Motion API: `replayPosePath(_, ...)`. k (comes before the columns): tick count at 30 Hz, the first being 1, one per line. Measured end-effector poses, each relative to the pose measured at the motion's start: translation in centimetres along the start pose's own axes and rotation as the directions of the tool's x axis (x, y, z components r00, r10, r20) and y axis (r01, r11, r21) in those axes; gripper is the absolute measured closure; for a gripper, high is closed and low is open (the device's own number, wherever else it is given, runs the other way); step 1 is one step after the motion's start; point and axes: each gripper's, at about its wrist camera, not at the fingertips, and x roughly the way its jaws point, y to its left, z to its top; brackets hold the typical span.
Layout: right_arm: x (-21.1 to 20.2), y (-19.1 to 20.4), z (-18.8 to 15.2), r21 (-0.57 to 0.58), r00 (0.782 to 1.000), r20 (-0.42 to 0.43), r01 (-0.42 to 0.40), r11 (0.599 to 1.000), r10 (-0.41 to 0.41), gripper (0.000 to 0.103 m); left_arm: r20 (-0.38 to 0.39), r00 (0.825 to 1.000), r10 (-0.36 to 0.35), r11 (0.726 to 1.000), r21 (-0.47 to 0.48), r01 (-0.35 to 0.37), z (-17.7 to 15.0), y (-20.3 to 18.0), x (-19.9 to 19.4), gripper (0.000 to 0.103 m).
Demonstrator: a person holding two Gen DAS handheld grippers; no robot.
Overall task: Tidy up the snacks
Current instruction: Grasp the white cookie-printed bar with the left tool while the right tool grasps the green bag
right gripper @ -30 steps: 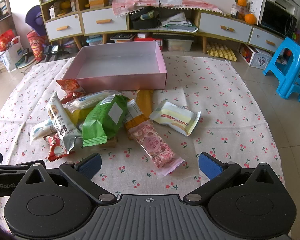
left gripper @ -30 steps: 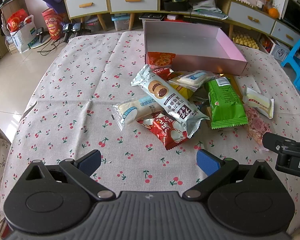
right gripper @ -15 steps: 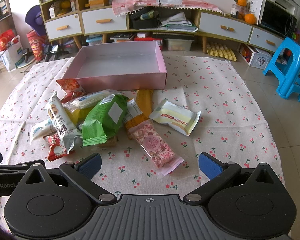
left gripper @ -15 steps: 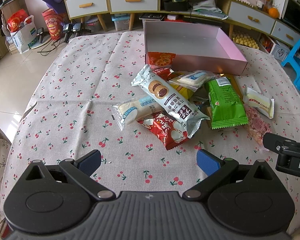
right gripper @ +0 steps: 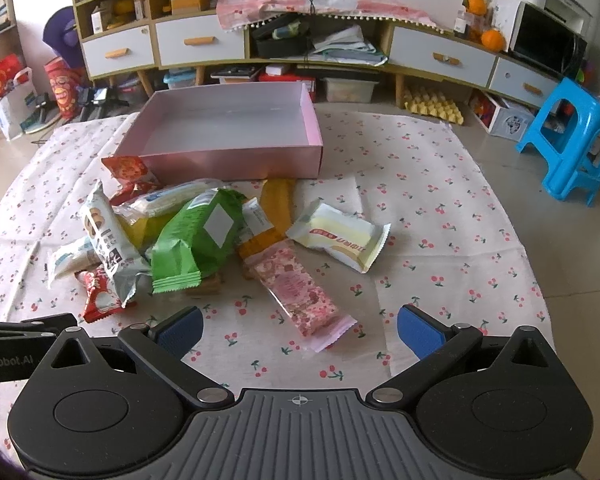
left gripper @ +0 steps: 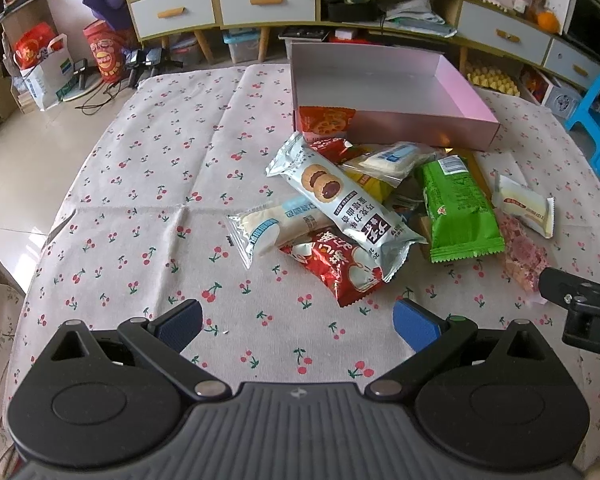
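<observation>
A heap of snack packets lies on the cherry-print tablecloth point(left gripper: 148, 184) in front of a shallow pink box point(left gripper: 384, 80) point(right gripper: 228, 128) with nothing inside. Among them are a grey cookie packet point(left gripper: 340, 192), a red packet point(left gripper: 336, 264), a green packet point(left gripper: 456, 208) point(right gripper: 196, 236), a pink packet point(right gripper: 300, 292) and a pale yellow packet point(right gripper: 340, 240). My left gripper point(left gripper: 298, 326) hovers open just short of the red packet. My right gripper point(right gripper: 300, 330) is open too, close to the pink packet's near end. Neither holds anything.
Low cabinets with drawers point(right gripper: 204, 44) and clutter line the far wall behind the table. A blue plastic stool point(right gripper: 576, 140) stands on the floor to the right. Bare cloth stretches left of the heap point(left gripper: 132, 216) and right of it point(right gripper: 452, 216).
</observation>
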Motion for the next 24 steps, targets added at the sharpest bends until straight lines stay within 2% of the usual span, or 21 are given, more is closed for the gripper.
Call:
replayPosePath(6, -0.2, -0.4, 0.4, -0.003, 1.000, -0.001, -0.024, 1.000, 0.024, 0.000, 0.027, 0.999, -0.020, 1.000, 0.004, 0.020, 0.6, 0.4, -0.3, 0.001)
replayPosePath(10, -0.3, -0.8, 1.1, 0.009, 0.998, -0.008, -0.056, 0.998, 0.056, 0.000, 0.048, 0.996, -0.080, 0.997, 0.016, 0.079, 1.2, 0.9, -0.8, 0.001)
replayPosePath(13, -0.6, -1.1, 2.2, 0.012, 0.996, -0.013, -0.086, 0.996, 0.086, 0.000, 0.067, 0.993, -0.099, 0.995, 0.034, 0.097, 2.0, 1.3, -1.3, 0.001)
replayPosePath(17, -0.6, -1.1, 3.9, -0.016, 0.996, -0.003, -0.094, 0.995, 0.094, 0.000, 0.058, 0.988, -0.146, 0.989, 0.041, 0.144, 3.4, 2.2, -1.3, 0.002)
replayPosePath(21, 0.4, -1.1, 5.6, 0.012, 0.978, -0.047, -0.203, 0.979, 0.203, 0.000, 0.041, 0.983, -0.180, 0.984, 0.008, 0.180, 4.9, 3.2, -0.7, 0.002)
replayPosePath(24, 1.3, -0.7, 6.8, 0.032, 0.963, -0.063, -0.262, 0.965, 0.264, 0.001, 0.025, 0.978, -0.207, 0.977, -0.039, 0.208, 5.6, 3.5, 0.1, 0.008)
